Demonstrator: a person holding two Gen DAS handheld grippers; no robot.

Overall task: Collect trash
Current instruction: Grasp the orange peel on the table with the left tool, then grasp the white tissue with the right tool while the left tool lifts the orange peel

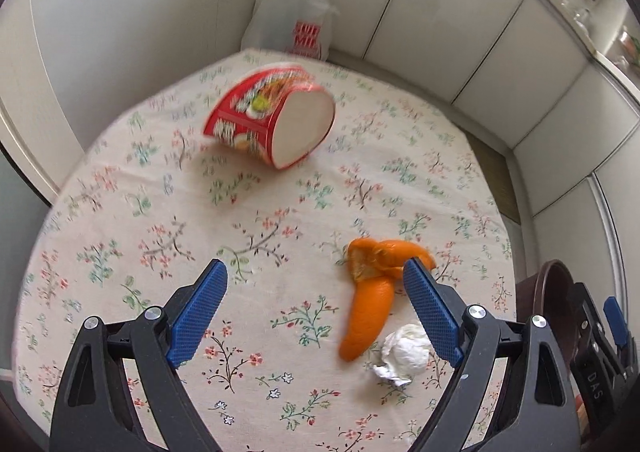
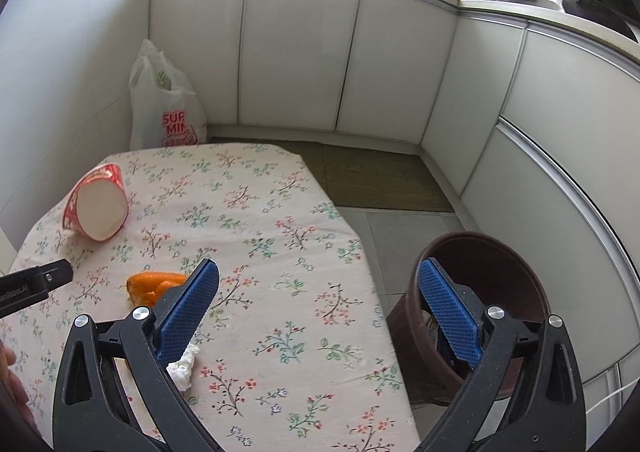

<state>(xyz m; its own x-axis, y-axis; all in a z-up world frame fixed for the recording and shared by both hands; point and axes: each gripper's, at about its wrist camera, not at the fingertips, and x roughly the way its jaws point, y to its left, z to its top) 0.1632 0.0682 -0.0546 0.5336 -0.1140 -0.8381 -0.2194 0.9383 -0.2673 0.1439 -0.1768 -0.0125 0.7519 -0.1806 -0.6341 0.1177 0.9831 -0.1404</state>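
Orange peel: on bench, long axis toward the left gripper.
Left gripper: jaws wide, empty; peel just inside right finger.
Right gripper: open, empty; farther from the peel.
Bin: floor, right of bench.

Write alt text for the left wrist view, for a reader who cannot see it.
The open left gripper hangs over a floral tablecloth, with orange peel and a crumpled tissue near its right finger. Farther off a red instant-noodle cup lies on its side, and a white plastic bag stands behind the table.
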